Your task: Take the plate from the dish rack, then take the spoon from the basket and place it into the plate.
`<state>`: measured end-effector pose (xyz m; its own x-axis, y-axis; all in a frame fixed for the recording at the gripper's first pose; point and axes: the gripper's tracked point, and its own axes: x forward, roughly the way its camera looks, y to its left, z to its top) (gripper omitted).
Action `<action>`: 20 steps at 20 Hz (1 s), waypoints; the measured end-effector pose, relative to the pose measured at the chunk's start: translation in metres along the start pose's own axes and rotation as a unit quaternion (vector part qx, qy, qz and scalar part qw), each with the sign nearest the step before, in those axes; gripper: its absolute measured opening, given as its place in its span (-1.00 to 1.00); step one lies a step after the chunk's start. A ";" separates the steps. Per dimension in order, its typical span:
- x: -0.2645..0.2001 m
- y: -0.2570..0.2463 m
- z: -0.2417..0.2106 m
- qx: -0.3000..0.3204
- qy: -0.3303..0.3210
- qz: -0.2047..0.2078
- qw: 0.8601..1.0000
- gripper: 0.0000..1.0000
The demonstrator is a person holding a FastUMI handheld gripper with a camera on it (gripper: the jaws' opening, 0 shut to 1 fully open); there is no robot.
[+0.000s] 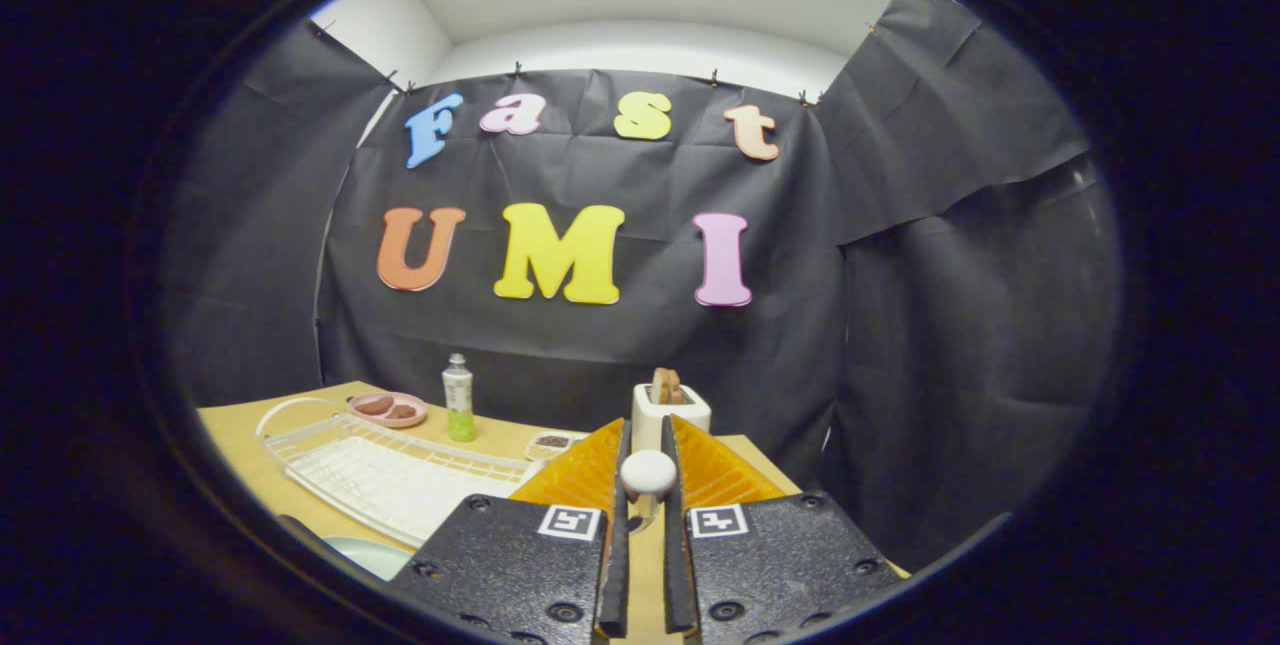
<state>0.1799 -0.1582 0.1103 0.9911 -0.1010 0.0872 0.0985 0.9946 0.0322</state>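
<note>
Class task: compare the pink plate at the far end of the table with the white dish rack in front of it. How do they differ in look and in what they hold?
The pink plate is round and solid; the dish rack is long, white and made of open wire. The pink plate carries two brown pieces of food; the dish rack looks bare. The pink plate is far smaller than the dish rack. Both rest flat on the table. The tool is shut on a white spoon.

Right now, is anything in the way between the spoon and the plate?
Nothing visible is. The gripper is shut on the spoon; the pale plate lies on the table beside it, just in front of the dish rack. The gripper's own body hides part of the gap.
</note>
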 end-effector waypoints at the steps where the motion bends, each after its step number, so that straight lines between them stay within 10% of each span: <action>1: -0.011 0.017 -0.002 0.003 0.001 0.010 1.000 -0.62; 8: -0.060 0.130 -0.054 0.007 0.043 0.085 0.995 -0.62; 20: -0.090 0.194 -0.146 0.049 0.171 0.079 0.981 -0.60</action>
<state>0.1233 0.0475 -0.0364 0.9673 0.0848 -0.2389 -0.0513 0.9884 0.1431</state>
